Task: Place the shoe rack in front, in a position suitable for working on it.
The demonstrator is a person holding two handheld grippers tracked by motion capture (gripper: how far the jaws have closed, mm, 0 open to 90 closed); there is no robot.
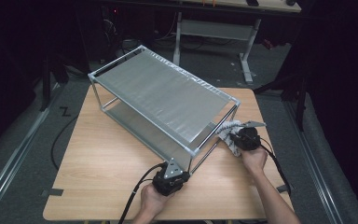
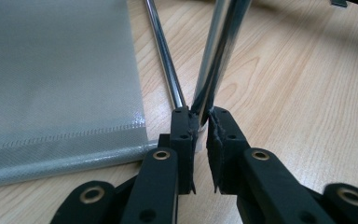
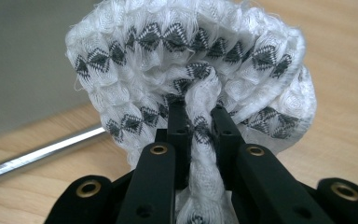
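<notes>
Chrome comes first on my left: the left gripper (image 2: 200,122) has its jaws nearly closed on the corner post (image 2: 216,56) of the shelf rack (image 1: 163,95), the tube pinched between the tips. On my right, the right gripper (image 3: 199,116) clamps a fold of the white patterned cloth (image 3: 191,70), which bunches just beyond the jaws, beside the rack's low rail (image 3: 42,151).

Lit from above on the table (image 1: 107,158), dark all around. Soft sheen on the shelf (image 1: 163,95); bright streaks along the chrome pole (image 2: 216,51). Cloth (image 3: 191,60) sharp and evenly lit, background blurred. Slightly grainy overall.
</notes>
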